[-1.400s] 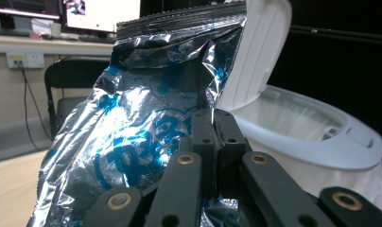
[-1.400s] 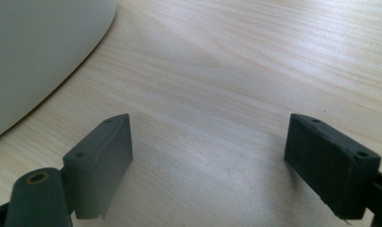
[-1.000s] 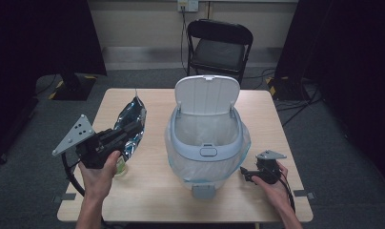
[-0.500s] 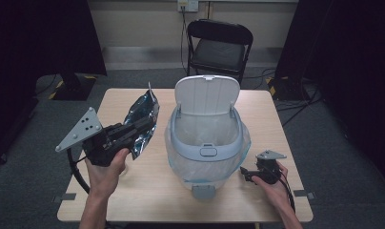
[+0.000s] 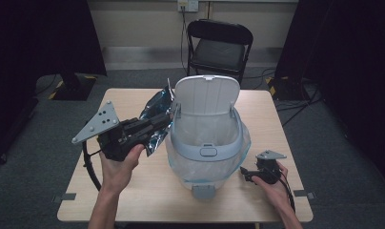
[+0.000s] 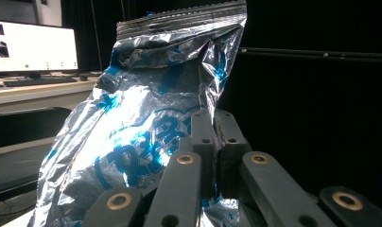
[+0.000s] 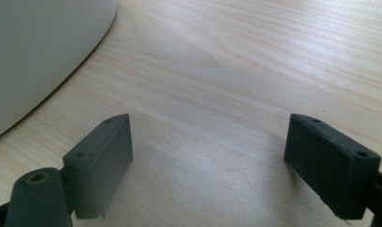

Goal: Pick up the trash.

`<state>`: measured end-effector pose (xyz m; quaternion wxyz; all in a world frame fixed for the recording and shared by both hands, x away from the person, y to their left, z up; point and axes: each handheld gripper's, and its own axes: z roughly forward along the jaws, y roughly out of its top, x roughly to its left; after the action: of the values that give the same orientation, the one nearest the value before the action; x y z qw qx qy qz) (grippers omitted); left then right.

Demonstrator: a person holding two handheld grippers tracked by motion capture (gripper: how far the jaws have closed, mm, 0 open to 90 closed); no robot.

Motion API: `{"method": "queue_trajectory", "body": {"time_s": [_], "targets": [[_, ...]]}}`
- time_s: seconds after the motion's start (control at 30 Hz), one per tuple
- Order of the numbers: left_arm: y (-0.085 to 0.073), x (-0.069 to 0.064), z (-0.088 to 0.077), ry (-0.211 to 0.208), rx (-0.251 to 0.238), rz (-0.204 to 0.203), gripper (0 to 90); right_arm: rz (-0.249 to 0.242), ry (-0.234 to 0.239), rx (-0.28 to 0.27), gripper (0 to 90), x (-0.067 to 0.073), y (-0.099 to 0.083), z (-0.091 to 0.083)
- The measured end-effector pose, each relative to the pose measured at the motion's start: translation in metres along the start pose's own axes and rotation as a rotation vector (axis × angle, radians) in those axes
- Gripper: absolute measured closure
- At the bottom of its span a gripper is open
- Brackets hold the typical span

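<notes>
Beside the open bin (image 5: 206, 143), left gripper (image 5: 155, 125) clamps foil bag (image 5: 158, 110) (crumpled); right gripper (image 5: 247, 174) gapes, empty

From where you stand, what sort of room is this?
Probably a lab or recording studio, not a home: black curtains hang around a lone wooden table, a folding chair stands behind it, and a lit computer monitor sits on a desk.

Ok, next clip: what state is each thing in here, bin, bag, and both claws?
Bin: lid up, clear liner inside, upright on the table.
Foil bag: crumpled, lifted off the table, beside the bin.
Left claw: shut on the foil bag.
Right claw: open, holding nothing, low over the table.
</notes>
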<state>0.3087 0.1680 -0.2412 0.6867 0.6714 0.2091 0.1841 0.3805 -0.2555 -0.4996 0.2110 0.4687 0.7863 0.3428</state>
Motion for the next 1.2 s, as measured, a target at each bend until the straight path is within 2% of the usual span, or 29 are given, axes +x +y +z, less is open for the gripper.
{"method": "queue_trajectory", "body": {"time_s": [0.63,0.93,1.07,1.2], "targets": [[0.006,-0.006,0.023,-0.062,0.003,-0.006,88.9,-0.001,0.000,0.000,14.8,0.000,0.000,0.000],[0.010,-0.004,0.043,-0.113,0.026,-0.014,88.8,-0.002,0.000,-0.001,14.8,0.000,0.000,0.000],[0.010,-0.001,0.053,-0.144,0.029,-0.037,88.8,-0.002,0.000,-0.001,14.8,0.000,0.000,0.000],[0.010,-0.001,0.064,-0.151,0.048,-0.029,88.7,-0.001,0.000,-0.001,14.8,0.000,0.000,0.000]]}}
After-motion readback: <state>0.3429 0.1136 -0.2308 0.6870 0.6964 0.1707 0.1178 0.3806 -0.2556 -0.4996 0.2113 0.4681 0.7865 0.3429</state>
